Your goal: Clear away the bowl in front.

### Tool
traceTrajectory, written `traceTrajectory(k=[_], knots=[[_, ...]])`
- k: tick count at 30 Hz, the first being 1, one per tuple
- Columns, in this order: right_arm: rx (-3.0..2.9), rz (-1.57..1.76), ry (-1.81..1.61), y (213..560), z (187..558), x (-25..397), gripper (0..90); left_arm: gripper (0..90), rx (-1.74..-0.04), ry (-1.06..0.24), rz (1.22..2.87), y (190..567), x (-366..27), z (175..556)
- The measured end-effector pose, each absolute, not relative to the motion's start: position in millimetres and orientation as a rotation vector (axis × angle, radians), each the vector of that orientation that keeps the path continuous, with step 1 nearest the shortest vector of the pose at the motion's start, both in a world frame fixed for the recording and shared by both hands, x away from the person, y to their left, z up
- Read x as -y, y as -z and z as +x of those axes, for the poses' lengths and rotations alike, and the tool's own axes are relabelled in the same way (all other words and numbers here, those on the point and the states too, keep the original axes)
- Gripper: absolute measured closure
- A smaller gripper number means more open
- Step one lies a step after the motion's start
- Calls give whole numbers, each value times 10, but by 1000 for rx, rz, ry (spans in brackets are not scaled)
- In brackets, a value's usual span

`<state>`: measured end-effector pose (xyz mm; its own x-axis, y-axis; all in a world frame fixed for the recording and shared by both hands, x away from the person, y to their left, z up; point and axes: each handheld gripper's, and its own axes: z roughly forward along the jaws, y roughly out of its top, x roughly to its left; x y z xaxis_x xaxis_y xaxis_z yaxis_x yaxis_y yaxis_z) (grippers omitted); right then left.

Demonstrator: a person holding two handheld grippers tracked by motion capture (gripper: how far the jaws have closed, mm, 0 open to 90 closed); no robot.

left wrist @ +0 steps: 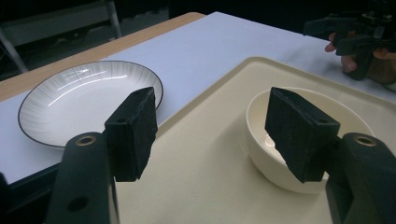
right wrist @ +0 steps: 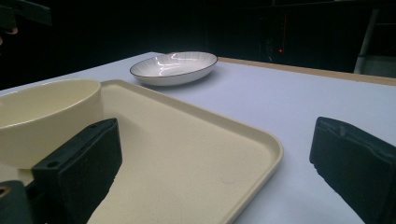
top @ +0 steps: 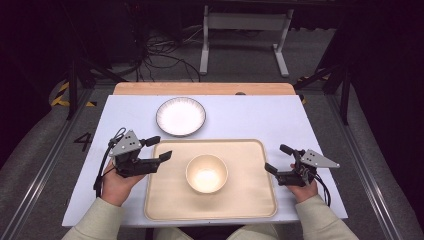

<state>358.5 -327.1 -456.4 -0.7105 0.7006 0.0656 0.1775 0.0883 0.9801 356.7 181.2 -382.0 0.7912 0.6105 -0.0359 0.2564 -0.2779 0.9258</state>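
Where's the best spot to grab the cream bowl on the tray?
Probably the rim of the bowl: it sits upright and open on the tray, so one jaw could go inside and one outside. Coming from above on the left side suits the open left hand-held gripper.

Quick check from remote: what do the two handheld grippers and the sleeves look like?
Both the left gripper and the right gripper are black with blocky black jaw pads, each topped by a grey three-cornered plate and trailing a black cable. The person's sleeves are pale beige.
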Motion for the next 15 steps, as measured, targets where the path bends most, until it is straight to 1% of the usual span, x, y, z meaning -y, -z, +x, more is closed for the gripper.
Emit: traceTrajectory(k=[4, 6, 8, 11, 15], knots=[[-1950, 861, -1659, 4564, 3584, 3273, 24, 336, -649, -409, 1819, 3887, -1894, 3563], [-1947, 863, -1659, 4564, 3583, 3273, 21, 332, -655, -392, 1776, 3934, -1948, 3572], [-1947, 863, -1658, 4563, 3581, 3272, 17, 316, -656, -395, 1746, 3991, -1994, 3575], [-1945, 862, -1657, 4563, 3579, 3270, 15, 301, -637, -441, 1743, 4051, -2023, 3559], [-1940, 861, -1657, 4564, 3576, 3271, 11, 287, -633, -449, 1729, 4118, -2050, 3541]])
